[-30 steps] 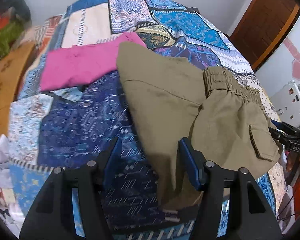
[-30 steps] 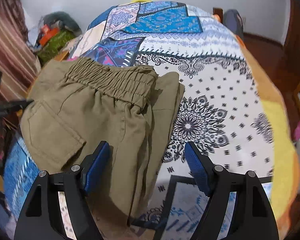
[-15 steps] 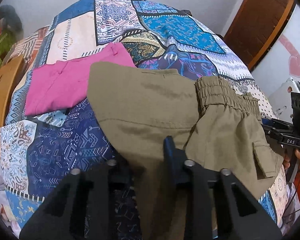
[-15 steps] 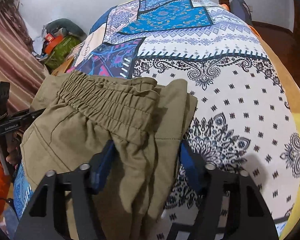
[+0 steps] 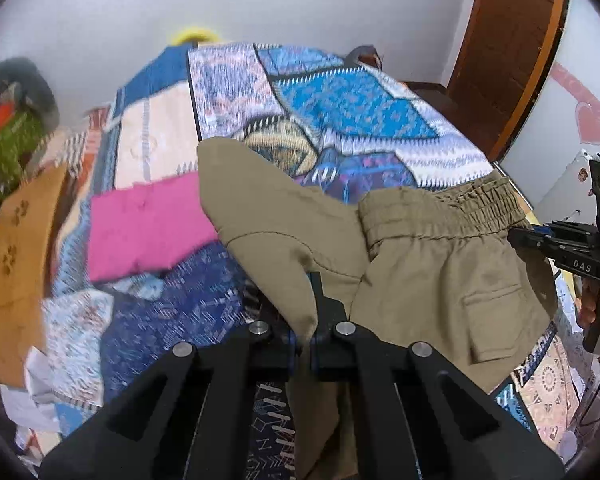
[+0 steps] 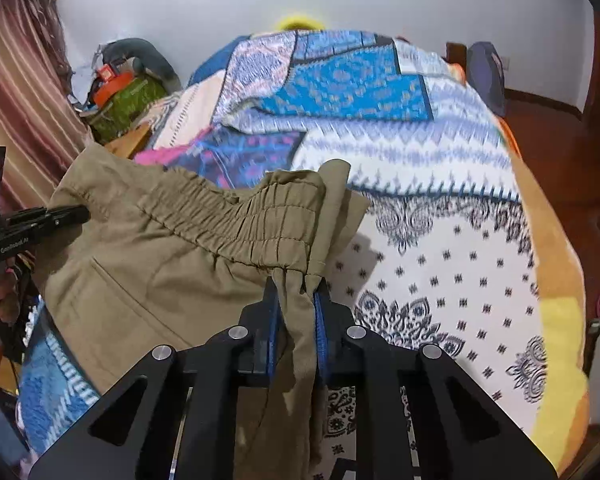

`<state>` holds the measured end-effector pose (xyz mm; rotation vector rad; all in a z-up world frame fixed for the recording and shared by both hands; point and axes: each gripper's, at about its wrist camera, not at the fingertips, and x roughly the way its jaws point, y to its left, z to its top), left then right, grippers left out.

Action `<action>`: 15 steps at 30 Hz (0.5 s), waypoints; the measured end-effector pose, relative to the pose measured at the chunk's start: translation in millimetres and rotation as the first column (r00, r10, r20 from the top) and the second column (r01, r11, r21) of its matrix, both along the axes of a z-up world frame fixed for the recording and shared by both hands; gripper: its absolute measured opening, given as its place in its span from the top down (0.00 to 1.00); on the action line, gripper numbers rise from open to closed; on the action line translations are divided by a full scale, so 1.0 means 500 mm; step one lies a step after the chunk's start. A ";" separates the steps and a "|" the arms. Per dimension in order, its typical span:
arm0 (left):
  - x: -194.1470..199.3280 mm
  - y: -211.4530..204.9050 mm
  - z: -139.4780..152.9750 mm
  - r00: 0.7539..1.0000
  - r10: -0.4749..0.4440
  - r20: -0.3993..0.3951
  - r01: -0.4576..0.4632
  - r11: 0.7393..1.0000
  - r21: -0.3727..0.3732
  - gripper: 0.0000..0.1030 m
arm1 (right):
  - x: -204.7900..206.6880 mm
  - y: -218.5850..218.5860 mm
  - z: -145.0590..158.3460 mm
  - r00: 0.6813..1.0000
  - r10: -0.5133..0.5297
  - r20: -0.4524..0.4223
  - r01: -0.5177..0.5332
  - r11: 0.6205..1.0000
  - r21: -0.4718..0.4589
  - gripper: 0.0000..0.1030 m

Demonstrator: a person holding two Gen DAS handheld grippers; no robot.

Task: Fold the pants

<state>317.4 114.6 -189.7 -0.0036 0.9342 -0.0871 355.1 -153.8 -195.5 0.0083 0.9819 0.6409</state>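
Note:
Khaki pants with an elastic waistband and a patch pocket lie folded on the patchwork bedspread. My left gripper is shut on the pants' leg fabric and lifts it off the bed. My right gripper is shut on the bunched pants just under the waistband and lifts that side. The right gripper also shows at the right edge of the left wrist view. The left gripper shows at the left edge of the right wrist view.
A folded pink garment lies on the bed left of the pants. A tan cloth hangs at the bed's left side. A wooden door stands at the far right. Clutter sits by the wall, next to a striped curtain.
Both grippers closed on the pants, the left on the leg, the right under the waistband, and lifted the fabric up off the bed.

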 end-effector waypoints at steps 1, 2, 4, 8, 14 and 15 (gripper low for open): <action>-0.002 -0.002 0.013 1.000 -0.002 0.013 0.002 1.000 0.008 0.95 | -0.002 0.004 0.012 1.000 0.005 0.012 -0.005 1.000 0.004 0.87; -0.004 -0.002 0.025 1.000 0.000 0.025 0.000 1.000 0.014 0.95 | -0.003 0.011 0.026 1.000 0.012 0.026 -0.013 1.000 0.005 0.87; -0.009 0.004 0.051 0.999 0.007 0.052 -0.008 1.000 0.028 0.95 | -0.004 0.025 0.051 0.998 0.023 0.058 -0.024 1.000 0.003 0.87; -0.016 0.040 0.102 0.994 0.040 0.100 -0.043 0.999 0.023 0.95 | 0.006 0.053 0.105 0.993 0.037 0.111 -0.040 0.999 0.024 0.87; -0.008 0.123 0.171 0.979 0.120 0.166 -0.121 0.993 -0.003 0.95 | 0.033 0.132 0.177 0.977 0.085 0.195 -0.095 0.995 0.041 0.87; -0.004 0.140 0.179 0.976 0.134 0.174 -0.135 0.991 -0.003 0.95 | 0.039 0.146 0.186 0.973 0.095 0.208 -0.106 0.993 0.042 0.87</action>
